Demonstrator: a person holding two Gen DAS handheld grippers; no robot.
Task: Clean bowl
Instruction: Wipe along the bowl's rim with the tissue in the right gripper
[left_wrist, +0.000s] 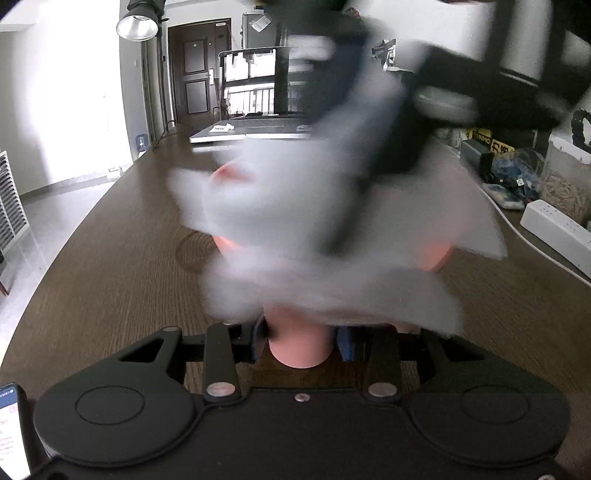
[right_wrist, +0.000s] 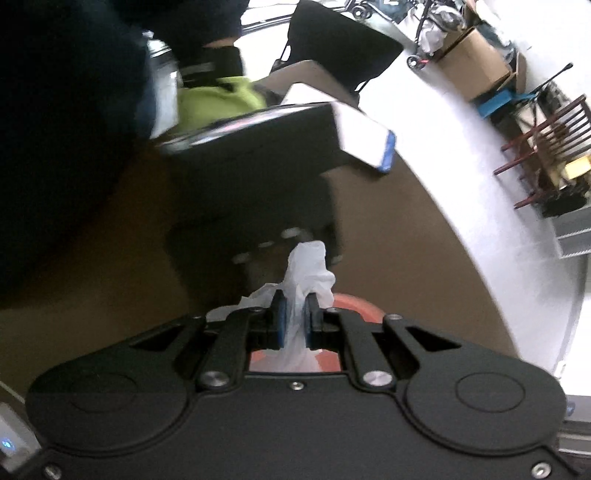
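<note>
Gripping the pink bowl (left_wrist: 299, 350) by a narrow part of it, the left hand-held gripper (left_wrist: 301, 341) has its blue pads clenched on either side, and the bowl sits just above the brown wooden surface (left_wrist: 110, 266). Over the bowl, a white tissue (left_wrist: 314, 229) spreads in a heavy blur, with the dark right hand-held gripper (left_wrist: 369, 177) coming down into it from above. In the right wrist view, the right hand-held gripper (right_wrist: 294, 319) is clenched on the bunched white tissue (right_wrist: 308, 273), with the bowl's orange-pink rim (right_wrist: 354, 306) showing just beneath and behind its fingers. A laptop (left_wrist: 255, 110) stands open farther back, and a white power strip (left_wrist: 554, 229) lies to the right.
</note>
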